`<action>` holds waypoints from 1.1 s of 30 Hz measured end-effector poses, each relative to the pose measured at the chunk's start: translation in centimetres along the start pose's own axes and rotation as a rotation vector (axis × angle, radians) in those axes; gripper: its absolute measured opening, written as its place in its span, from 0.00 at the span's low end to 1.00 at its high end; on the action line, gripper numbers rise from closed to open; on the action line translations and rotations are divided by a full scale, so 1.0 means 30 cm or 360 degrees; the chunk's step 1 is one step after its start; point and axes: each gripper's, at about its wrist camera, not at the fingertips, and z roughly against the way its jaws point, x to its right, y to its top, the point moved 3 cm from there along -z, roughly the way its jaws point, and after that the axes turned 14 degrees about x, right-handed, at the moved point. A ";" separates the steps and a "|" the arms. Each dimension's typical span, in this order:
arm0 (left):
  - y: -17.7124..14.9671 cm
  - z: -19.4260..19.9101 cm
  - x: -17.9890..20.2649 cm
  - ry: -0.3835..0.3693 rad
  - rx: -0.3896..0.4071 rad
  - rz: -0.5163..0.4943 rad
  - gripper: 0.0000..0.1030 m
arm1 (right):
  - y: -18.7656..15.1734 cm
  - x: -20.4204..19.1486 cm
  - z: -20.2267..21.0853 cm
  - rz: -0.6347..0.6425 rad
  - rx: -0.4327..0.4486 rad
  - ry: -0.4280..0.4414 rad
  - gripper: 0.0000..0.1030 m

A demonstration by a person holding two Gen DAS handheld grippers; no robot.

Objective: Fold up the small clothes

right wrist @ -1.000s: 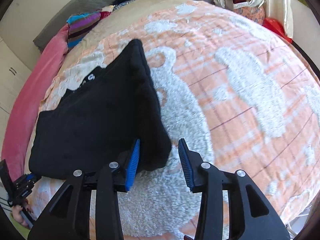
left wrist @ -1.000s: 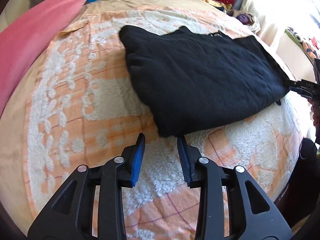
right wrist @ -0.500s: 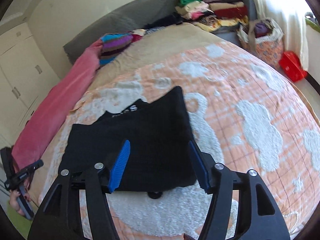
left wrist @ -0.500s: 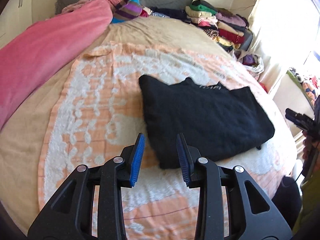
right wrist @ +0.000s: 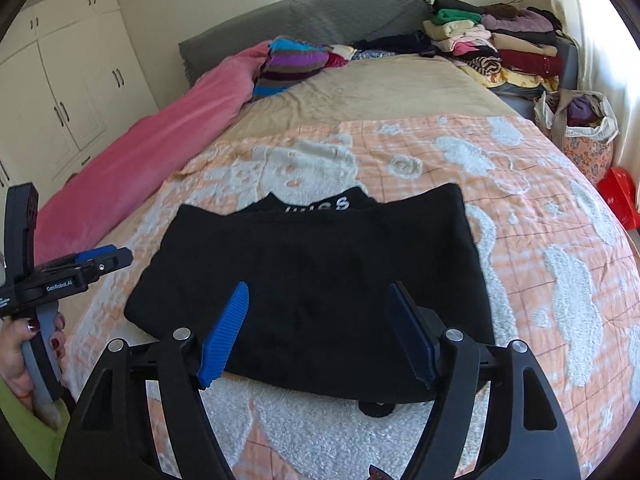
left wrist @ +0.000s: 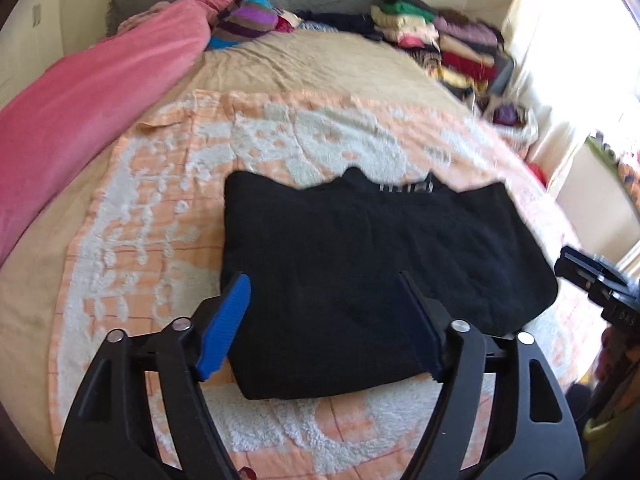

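Observation:
A black garment [left wrist: 360,264] lies folded into a flat rectangle on the orange-and-white blanket [left wrist: 160,216]; white lettering shows at its far edge [right wrist: 336,205]. My left gripper [left wrist: 324,308] is open and empty, raised above the garment's near left part. My right gripper [right wrist: 318,312] is open and empty, raised above the garment's [right wrist: 320,280] near edge. The left gripper also shows at the left of the right wrist view [right wrist: 100,258], held in a hand. The right gripper's body shows at the right edge of the left wrist view [left wrist: 592,276].
A pink quilt [right wrist: 140,160] runs along the bed's left side. A striped garment [right wrist: 292,64] lies by the grey headboard [right wrist: 320,12]. Stacks of folded clothes [right wrist: 500,48] sit at the far right. A cloth bag [right wrist: 576,124] and a red box [right wrist: 622,200] stand beside the bed.
Both grippers rose and pulled back from the garment's near corners, and both jaws opened wider. The garment stays flat on the blanket.

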 end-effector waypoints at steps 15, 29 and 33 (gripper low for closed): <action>-0.207 -0.175 0.019 0.0042 -0.0220 -0.0250 0.82 | -0.174 0.066 -0.196 -0.0052 -0.0294 -0.0123 0.73; -0.193 -0.162 0.010 -0.0018 -0.0223 -0.0169 0.86 | -0.195 0.071 -0.178 -0.0024 -0.0256 -0.0106 0.79; -0.177 -0.147 0.006 -0.0035 -0.0208 -0.0136 0.86 | -0.154 0.057 -0.142 -0.0017 -0.0171 -0.0097 0.83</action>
